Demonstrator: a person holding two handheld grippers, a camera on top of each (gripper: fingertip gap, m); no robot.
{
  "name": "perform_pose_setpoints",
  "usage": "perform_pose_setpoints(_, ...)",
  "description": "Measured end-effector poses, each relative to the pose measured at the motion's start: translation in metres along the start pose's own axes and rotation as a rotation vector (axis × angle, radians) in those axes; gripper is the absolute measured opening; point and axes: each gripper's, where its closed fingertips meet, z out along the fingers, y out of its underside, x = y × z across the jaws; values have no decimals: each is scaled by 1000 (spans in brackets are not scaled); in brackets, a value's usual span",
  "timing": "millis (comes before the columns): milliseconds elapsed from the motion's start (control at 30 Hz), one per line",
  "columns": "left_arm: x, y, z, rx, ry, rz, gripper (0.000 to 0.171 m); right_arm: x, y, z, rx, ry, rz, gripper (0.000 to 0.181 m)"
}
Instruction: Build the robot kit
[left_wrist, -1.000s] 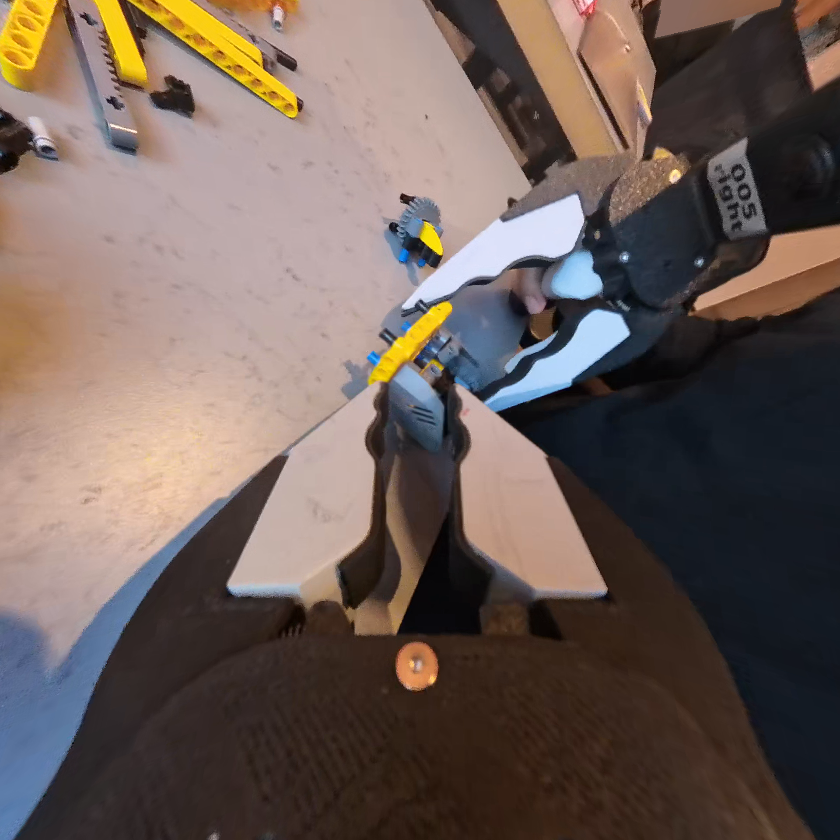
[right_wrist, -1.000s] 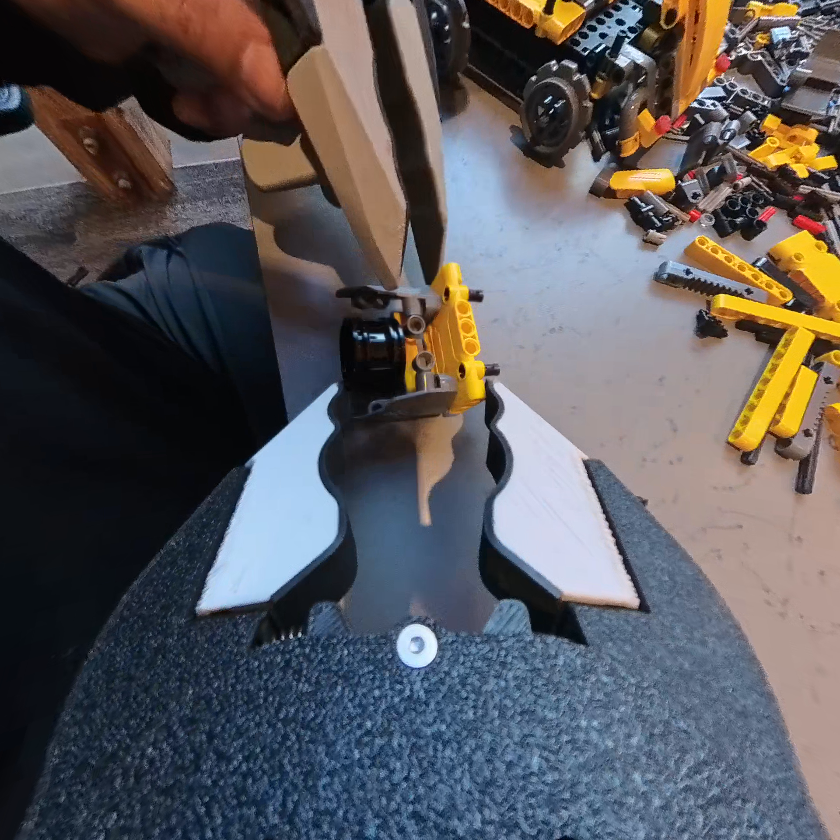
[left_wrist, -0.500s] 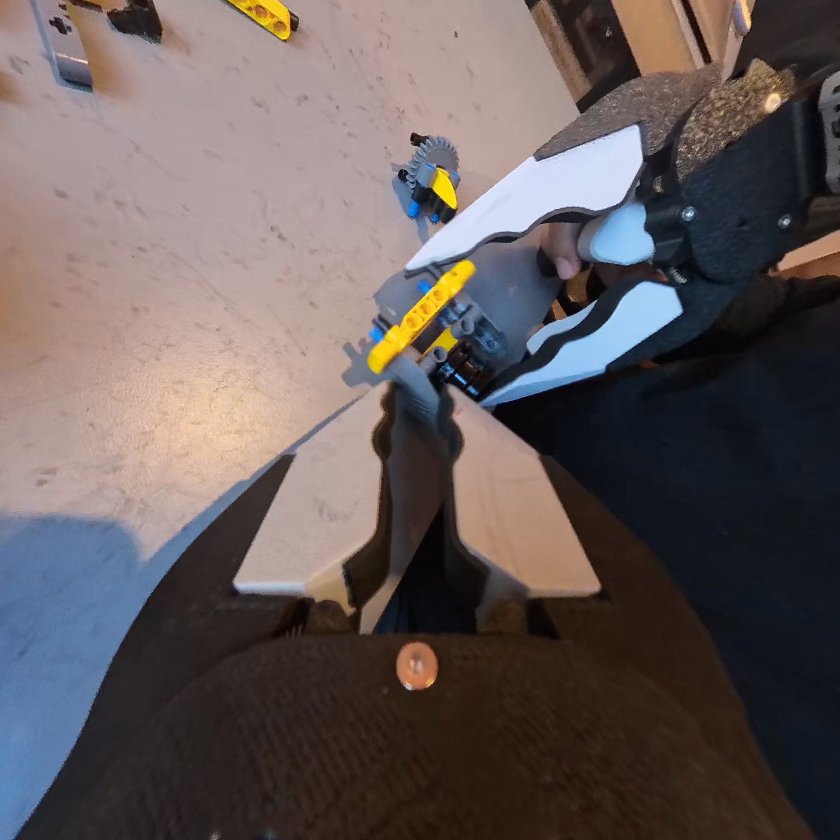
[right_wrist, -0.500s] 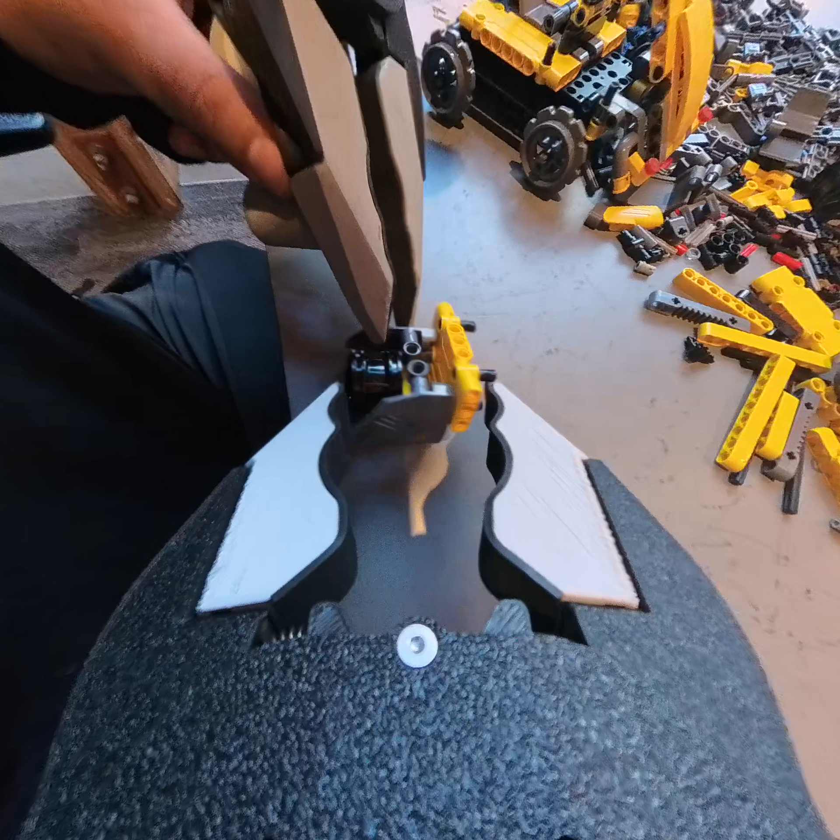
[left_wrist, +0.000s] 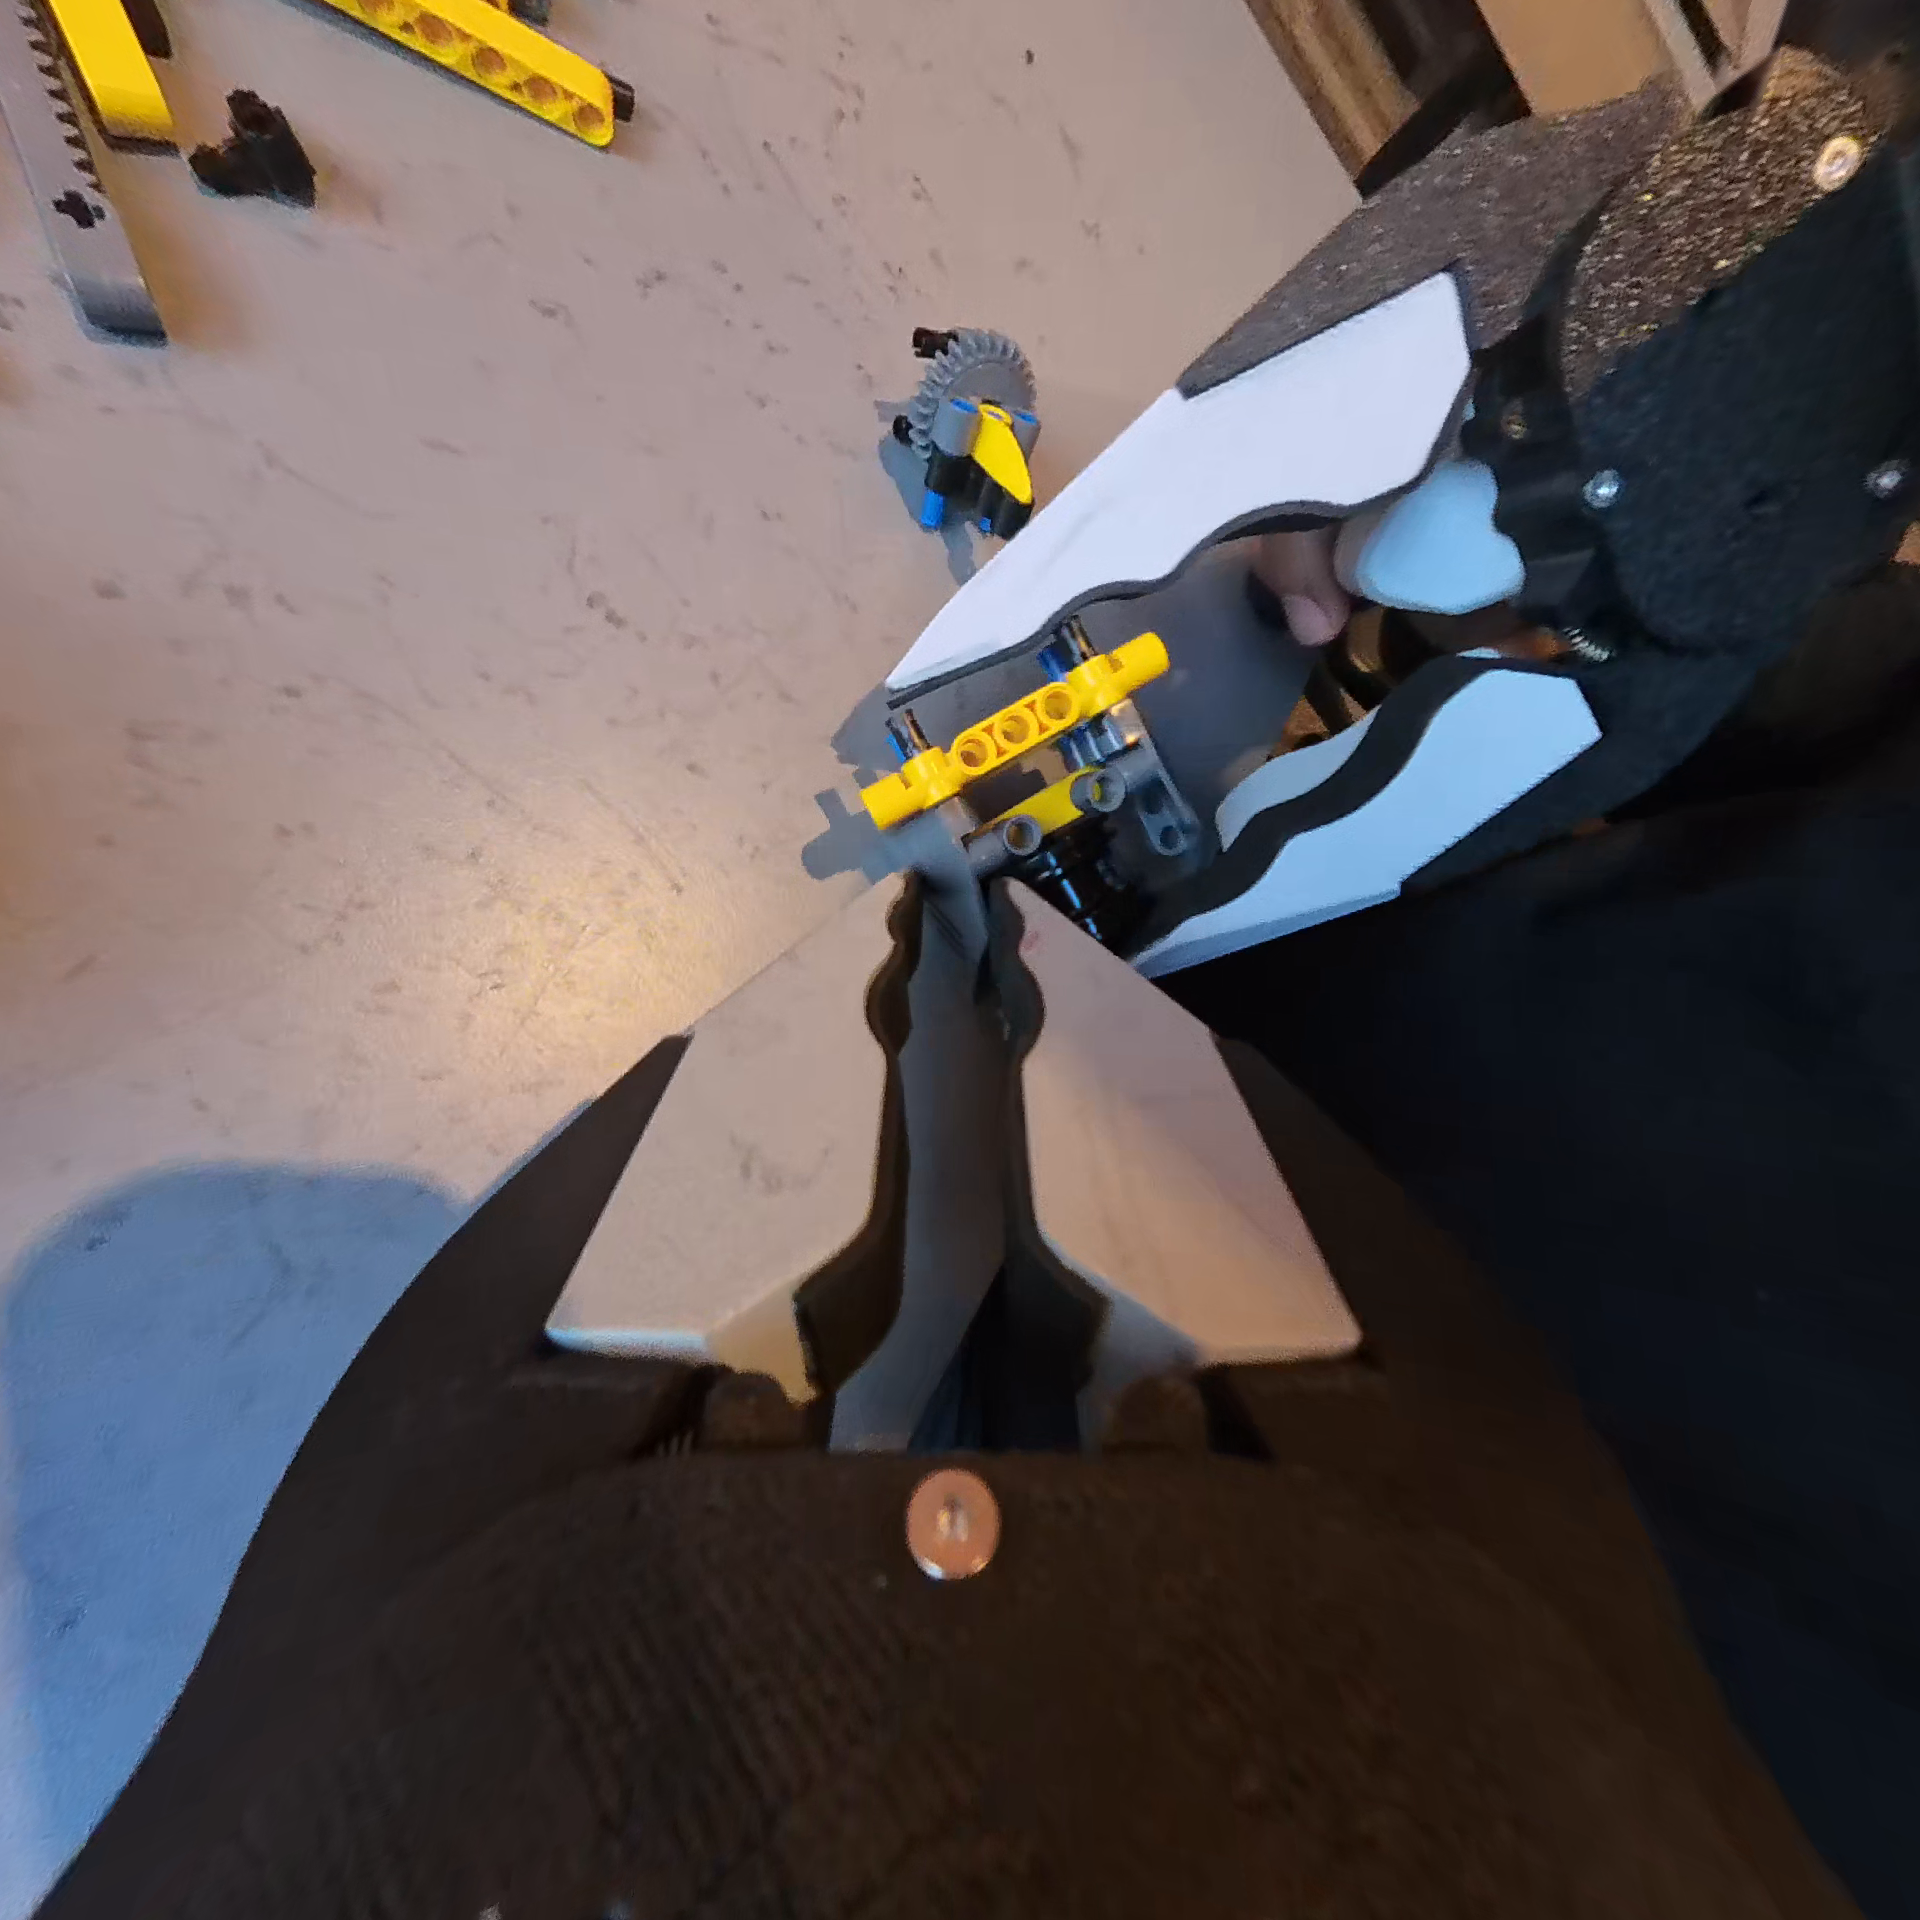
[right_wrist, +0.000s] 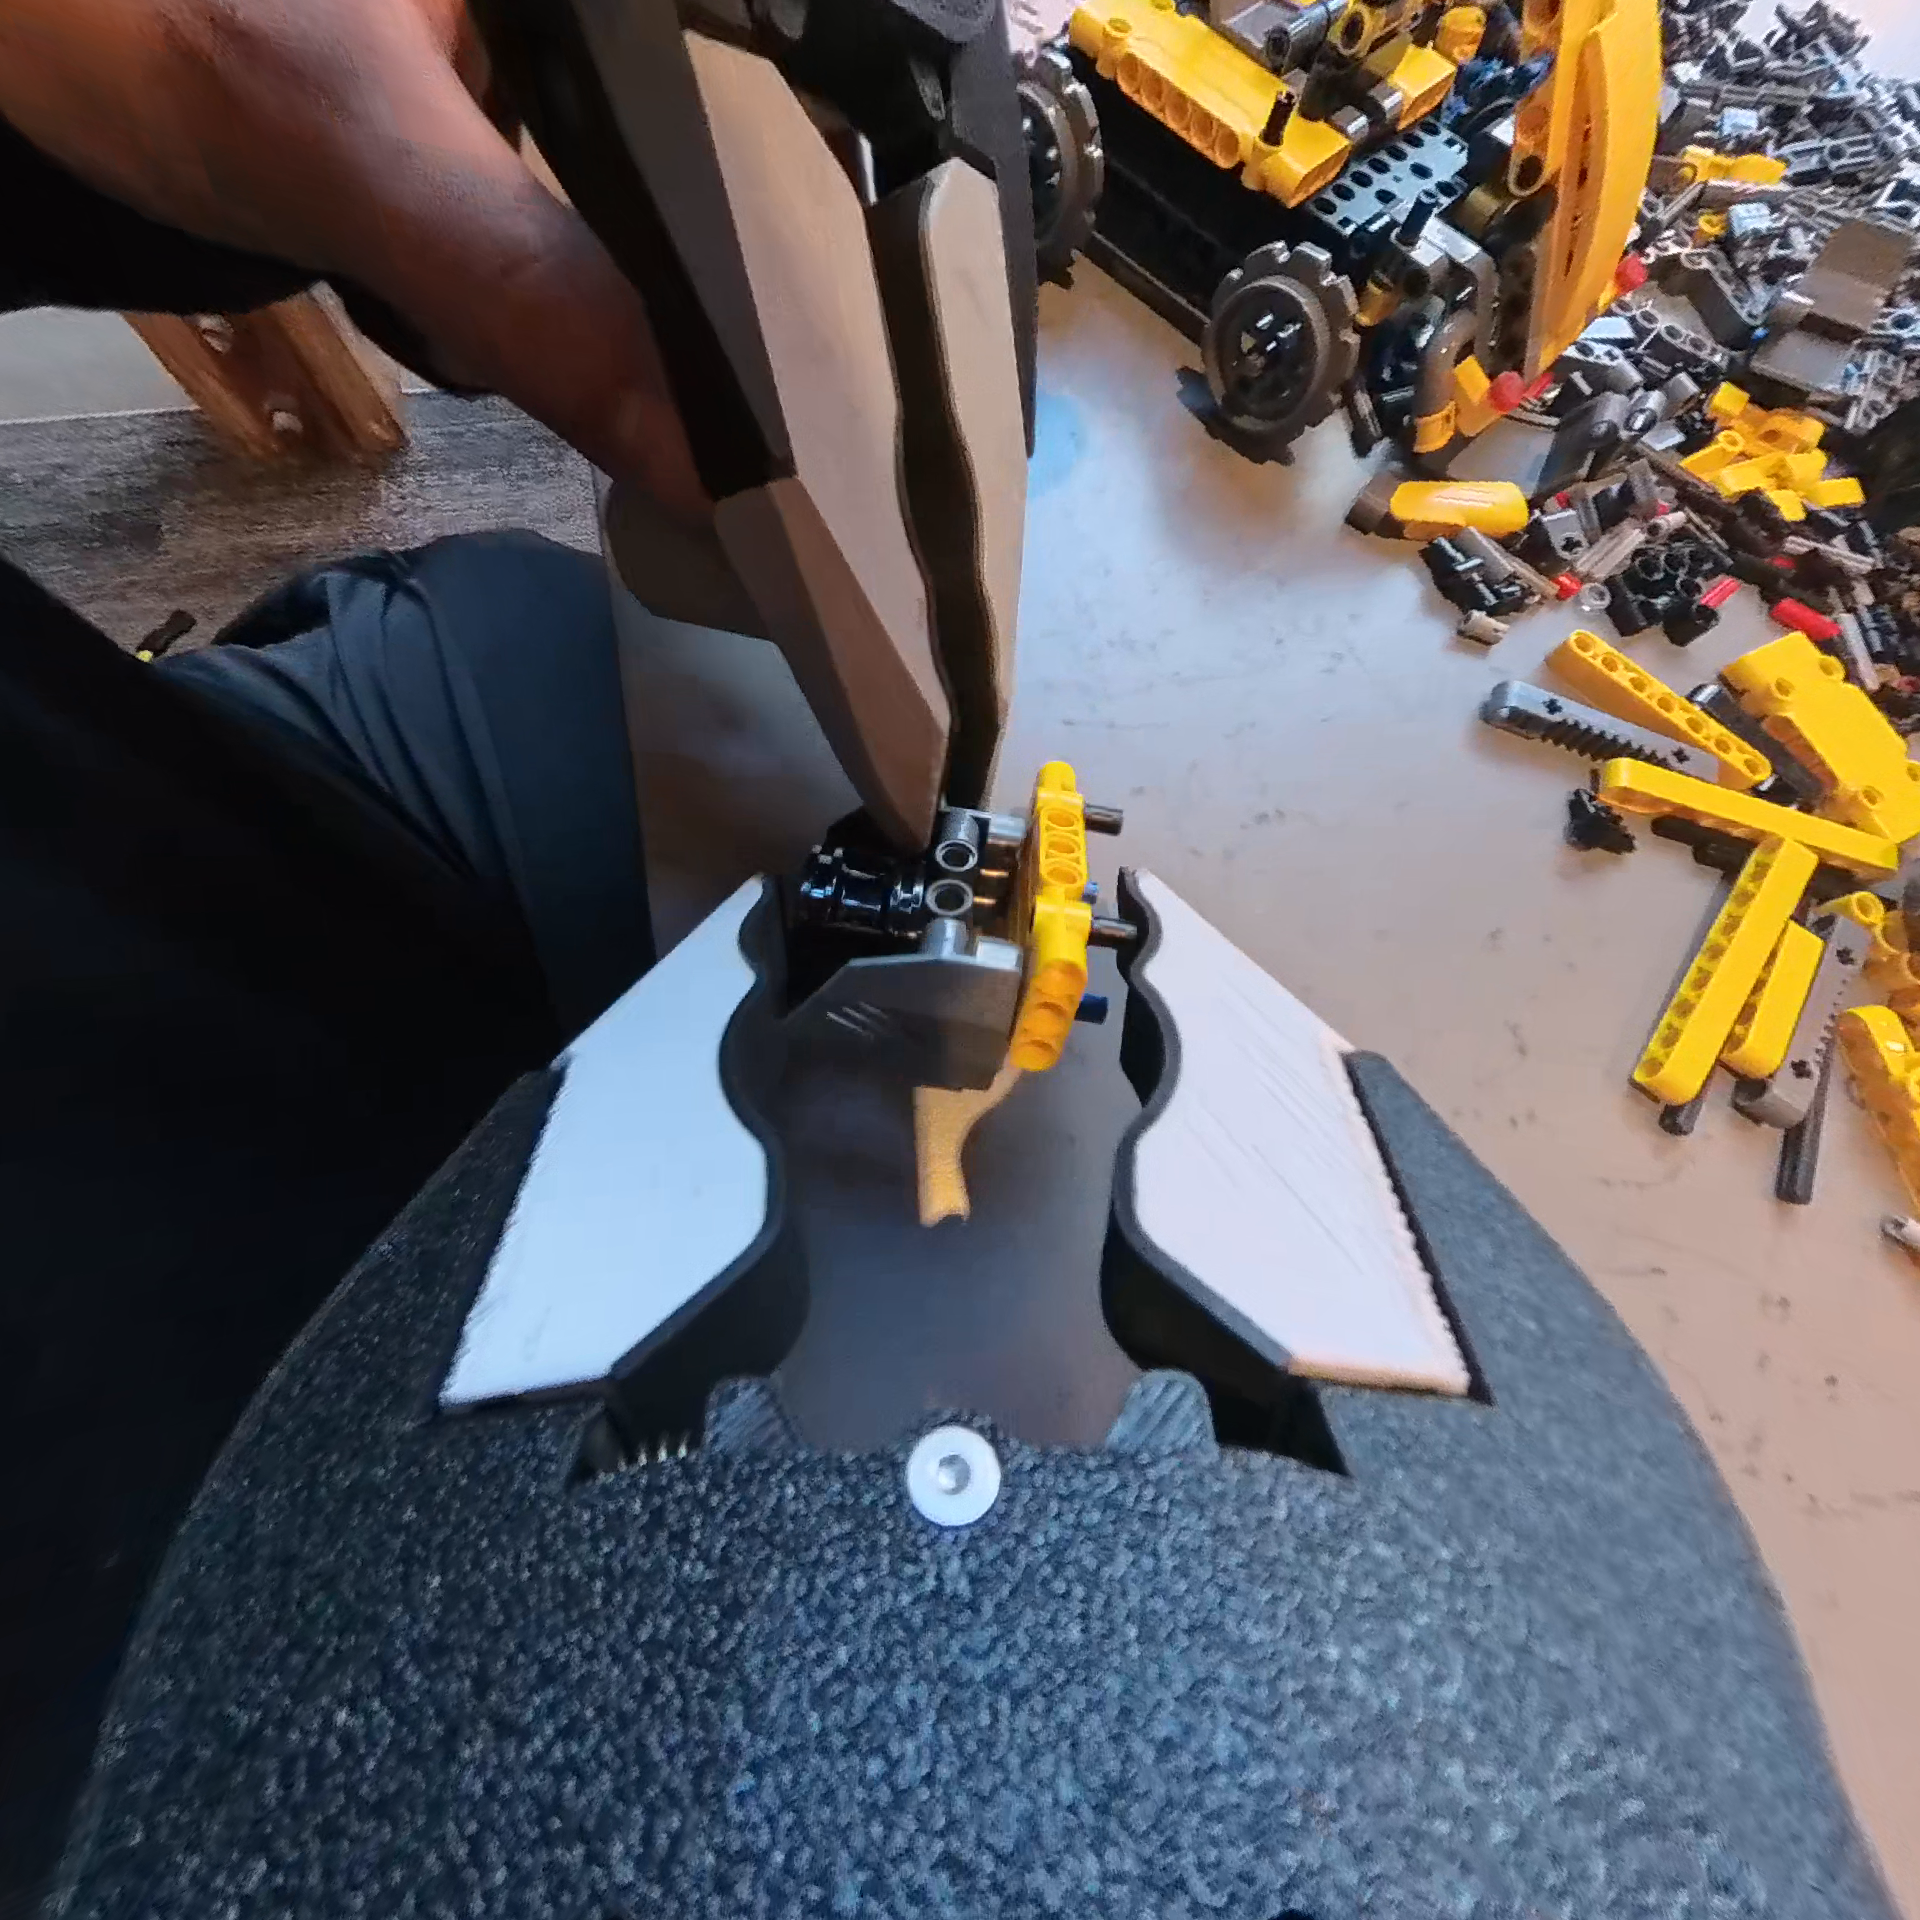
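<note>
The left gripper (left_wrist: 961, 904) has its fingers almost closed and pinches a grey part of a small brick assembly (right_wrist: 956, 935) of yellow beam, grey panel and black cylinder. The right gripper (right_wrist: 951, 914) stands wide open around this assembly; whether its fingers touch it I cannot tell. The assembly is at the table (left_wrist: 416, 623) edge. A small gear piece (left_wrist: 971, 436) lies near, and a yellow brick vehicle (right_wrist: 1351, 208) stands farther, with loose bricks (right_wrist: 1745, 790) beside.

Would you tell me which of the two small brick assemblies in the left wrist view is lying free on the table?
The small gear assembly with the grey toothed wheel lies untouched on the table; the yellow-beam assembly sits between the right claw fingers, pinched by the left claw.
</note>
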Motion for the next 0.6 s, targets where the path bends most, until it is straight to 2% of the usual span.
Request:
perform_pose_setpoints(267,1,-4,3,28,-1,19,6,0,-3,-4,47,-12,-11,62)
perform_pose_setpoints(400,2,-5,0,93,131,-104,7,-1,-5,-5,61,33,-78,62)
perform_pose_setpoints(600,5,-10,-3,166,223,-201,6,1,-9,-10,99,102,-139,61)
